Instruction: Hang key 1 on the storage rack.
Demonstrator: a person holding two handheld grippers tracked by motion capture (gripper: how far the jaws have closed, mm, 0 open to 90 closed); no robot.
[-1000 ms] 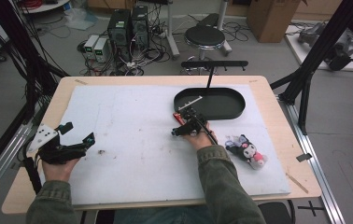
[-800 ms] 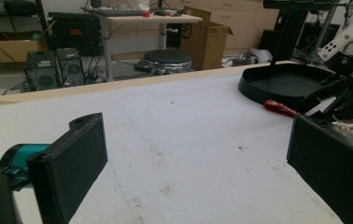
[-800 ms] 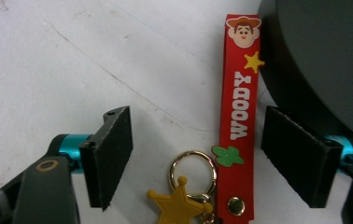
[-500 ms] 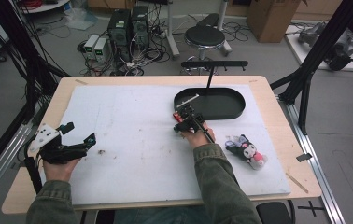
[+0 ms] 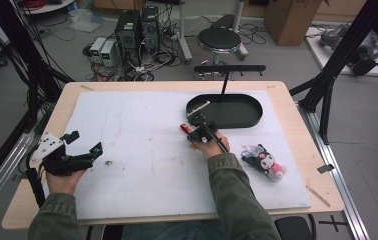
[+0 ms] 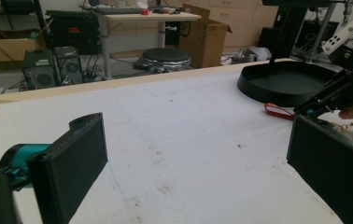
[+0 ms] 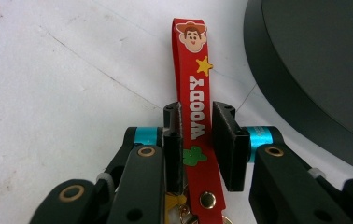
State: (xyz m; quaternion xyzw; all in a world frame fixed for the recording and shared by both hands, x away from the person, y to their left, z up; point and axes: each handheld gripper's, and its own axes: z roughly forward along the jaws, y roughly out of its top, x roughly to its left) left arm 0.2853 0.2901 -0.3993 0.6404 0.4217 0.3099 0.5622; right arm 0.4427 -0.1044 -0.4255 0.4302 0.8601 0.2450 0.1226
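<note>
Big white-topped table (image 5: pixel 142 165), black oval tray (image 5: pixel 227 111) toward the far right. Left tongs (image 5: pixel 83 144) just sit wide open with nothing in them. Right tongs (image 7: pixel 197 135) have just been closing and now pinch the red Woody strap (image 7: pixel 194 93), which lies flat on the table right beside the tray.

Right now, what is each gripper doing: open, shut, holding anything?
Left gripper: open, holding nothing.
Right gripper: jaws just closed on the red strap.
</note>
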